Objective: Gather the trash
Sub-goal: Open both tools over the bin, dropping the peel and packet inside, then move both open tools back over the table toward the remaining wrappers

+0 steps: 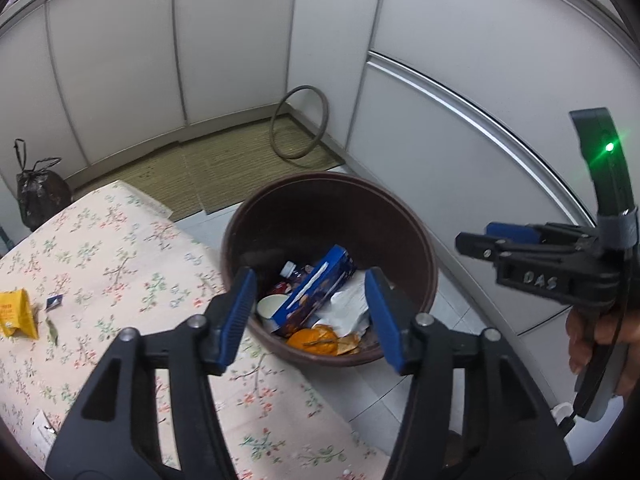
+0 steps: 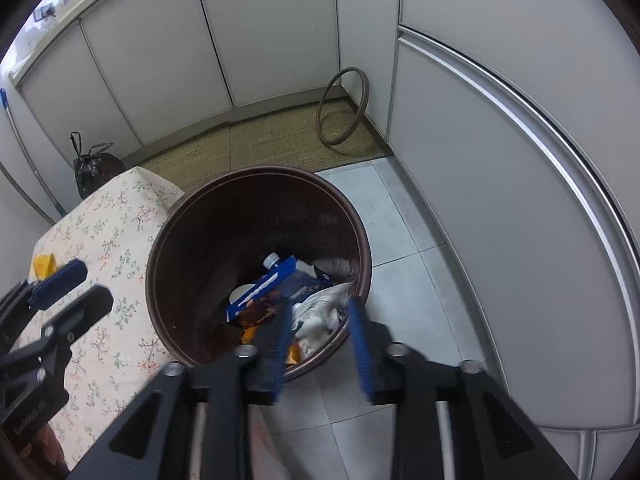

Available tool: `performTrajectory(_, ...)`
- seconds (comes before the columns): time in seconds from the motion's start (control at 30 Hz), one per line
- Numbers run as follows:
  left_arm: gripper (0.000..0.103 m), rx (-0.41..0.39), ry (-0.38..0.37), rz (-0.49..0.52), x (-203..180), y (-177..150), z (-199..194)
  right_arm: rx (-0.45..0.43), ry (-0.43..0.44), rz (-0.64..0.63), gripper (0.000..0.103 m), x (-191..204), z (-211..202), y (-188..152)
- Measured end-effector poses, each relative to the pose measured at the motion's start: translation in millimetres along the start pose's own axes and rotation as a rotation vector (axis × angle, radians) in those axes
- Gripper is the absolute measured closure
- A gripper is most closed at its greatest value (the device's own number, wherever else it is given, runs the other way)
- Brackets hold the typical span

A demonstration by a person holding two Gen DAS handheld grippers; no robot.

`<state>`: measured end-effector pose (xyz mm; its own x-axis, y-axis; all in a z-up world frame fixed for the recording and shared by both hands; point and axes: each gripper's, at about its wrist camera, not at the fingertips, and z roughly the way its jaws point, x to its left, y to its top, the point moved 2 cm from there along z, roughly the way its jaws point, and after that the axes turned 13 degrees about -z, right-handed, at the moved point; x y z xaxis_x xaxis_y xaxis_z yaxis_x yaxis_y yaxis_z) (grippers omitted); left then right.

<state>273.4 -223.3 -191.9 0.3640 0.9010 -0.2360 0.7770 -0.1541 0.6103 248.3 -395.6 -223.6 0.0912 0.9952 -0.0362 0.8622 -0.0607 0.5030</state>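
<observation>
**Left wrist: both claws over the bin**

Your left claw and right claw both gape, gripping nothing. The bin sits just below them, a blue box and peel inside.

The left gripper hangs over a brown bin, jaws apart and empty — inside lie a blue carton, orange peel and white paper. The right gripper stands right of the bin. A yellow packet lies on the floral table.
</observation>
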Motion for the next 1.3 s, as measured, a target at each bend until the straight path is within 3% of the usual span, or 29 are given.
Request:
performTrajectory(0.17, 0.028, -0.009, 0.039, -0.018, 19, -4, -10, -0.018, 0.002, -0.003, 0.051, 4, -9, 2)
performTrajectory(0.63, 0.005, -0.008, 0.145, -0.083, 81, -20, -55, -0.046, 0.010, -0.053, 0.039, 33, -38, 5)
performTrajectory(0.87, 0.001, -0.009, 0.189, -0.121, 120, -33, -85, -0.069, 0.050, -0.096, 0.033, 65, -56, 4)
performTrajectory(1.3, 0.000, 0.014, 0.249, -0.191, 206, -63, -143, -0.043, 0.146, -0.193, 0.032, 143, -61, 2)
